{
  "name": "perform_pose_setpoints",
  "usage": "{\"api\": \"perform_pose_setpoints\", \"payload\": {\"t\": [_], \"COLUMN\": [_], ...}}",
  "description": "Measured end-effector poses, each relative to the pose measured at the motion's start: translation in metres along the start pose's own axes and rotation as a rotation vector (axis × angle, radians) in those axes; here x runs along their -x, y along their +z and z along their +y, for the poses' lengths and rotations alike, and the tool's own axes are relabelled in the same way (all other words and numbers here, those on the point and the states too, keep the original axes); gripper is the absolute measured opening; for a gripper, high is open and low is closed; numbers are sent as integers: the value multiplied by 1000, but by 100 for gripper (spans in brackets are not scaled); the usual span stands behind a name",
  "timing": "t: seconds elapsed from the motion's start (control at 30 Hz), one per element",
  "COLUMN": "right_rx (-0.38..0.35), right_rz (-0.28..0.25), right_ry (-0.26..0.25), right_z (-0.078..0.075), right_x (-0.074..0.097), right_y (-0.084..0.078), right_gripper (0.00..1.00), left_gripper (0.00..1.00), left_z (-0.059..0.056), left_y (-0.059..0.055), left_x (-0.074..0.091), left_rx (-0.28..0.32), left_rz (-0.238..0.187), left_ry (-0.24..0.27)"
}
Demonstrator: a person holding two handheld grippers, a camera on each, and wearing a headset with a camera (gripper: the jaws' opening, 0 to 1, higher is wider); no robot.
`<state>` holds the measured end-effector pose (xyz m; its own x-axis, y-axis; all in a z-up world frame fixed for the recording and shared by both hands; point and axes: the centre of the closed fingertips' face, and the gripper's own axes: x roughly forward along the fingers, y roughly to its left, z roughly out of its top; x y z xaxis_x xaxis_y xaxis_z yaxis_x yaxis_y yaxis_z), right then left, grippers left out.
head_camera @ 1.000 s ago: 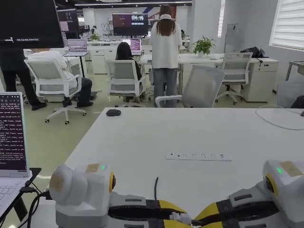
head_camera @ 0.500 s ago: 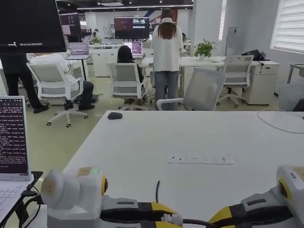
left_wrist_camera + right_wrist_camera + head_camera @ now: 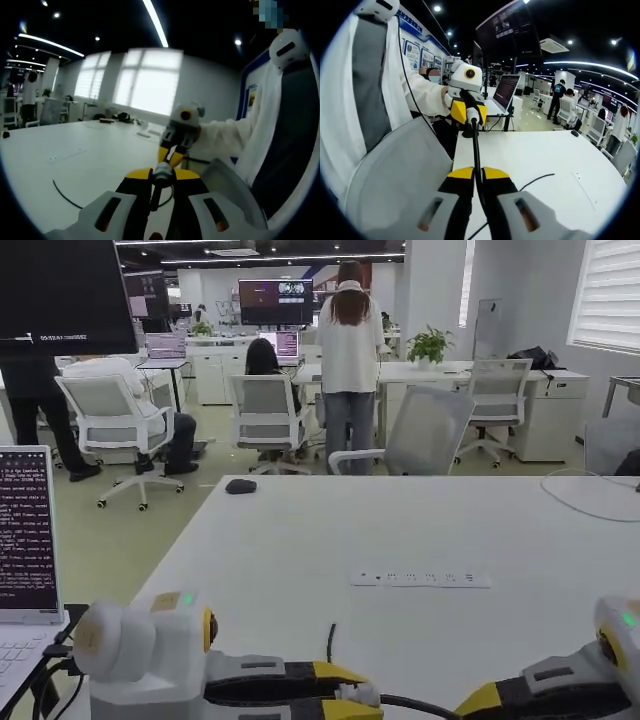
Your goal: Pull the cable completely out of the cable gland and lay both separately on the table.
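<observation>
In the head view my left gripper [image 3: 350, 700] is shut on the small pale cable gland [image 3: 360, 695] low over the white table [image 3: 300, 540]. A black cable [image 3: 420, 705] runs from the gland rightward into my right gripper [image 3: 482, 704], which is shut on it. Another stretch of the cable lies on the table behind them. In the left gripper view the gland [image 3: 162, 171] sits between the yellow jaw tips, with the right gripper [image 3: 170, 155] facing it. The right gripper view shows the cable [image 3: 475, 145] taut between its jaws and the left gripper [image 3: 468, 117].
A white power strip [image 3: 420, 579] lies mid-table and a dark mouse [image 3: 240, 486] at the far edge. An open laptop [image 3: 25, 540] stands at the left. A thin white cord [image 3: 590, 495] loops at the right. Office chairs and people are beyond the table.
The two grippers have drawn apart, left going left and right going right. A bare stretch of cable now shows between the gland and the right gripper.
</observation>
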<state>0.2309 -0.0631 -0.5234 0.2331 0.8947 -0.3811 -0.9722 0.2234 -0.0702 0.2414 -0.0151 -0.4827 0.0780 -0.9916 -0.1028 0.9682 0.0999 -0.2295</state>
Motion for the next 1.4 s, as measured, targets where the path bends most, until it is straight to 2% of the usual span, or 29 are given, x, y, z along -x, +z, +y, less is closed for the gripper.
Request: {"api": "perform_pose_setpoints", "payload": {"t": [0.2,0.4,0.53,0.67,0.87,1.1,1.4], "right_rx": [-9,3,12,26,21,23,17], "right_rz": [0,-33,-47,-44,-40,-17,57], "right_ry": [16,16,34,53,60,65,56], "right_z": [4,3,7,11,12,11,7], "right_x": [-10,-19,-27,-33,-36,-36,-33], "right_y": [-2,9,16,15,15,10,-14], "right_gripper": [5,16,15,3,3,3,3], "left_gripper": [16,16,16,16,16,16,16], "left_z": [-5,-6,-5,-5,-2,-1,3], "left_y": [3,1,0,0,-4,-6,-9], "left_x": [-1,-3,-3,-2,1,1,9], "left_rx": [-21,-17,-13,-7,5,8,16], "left_rz": [-7,1,-3,-7,-9,-7,-7], "left_ry": [-17,-21,-17,-16,-5,-2,16]}}
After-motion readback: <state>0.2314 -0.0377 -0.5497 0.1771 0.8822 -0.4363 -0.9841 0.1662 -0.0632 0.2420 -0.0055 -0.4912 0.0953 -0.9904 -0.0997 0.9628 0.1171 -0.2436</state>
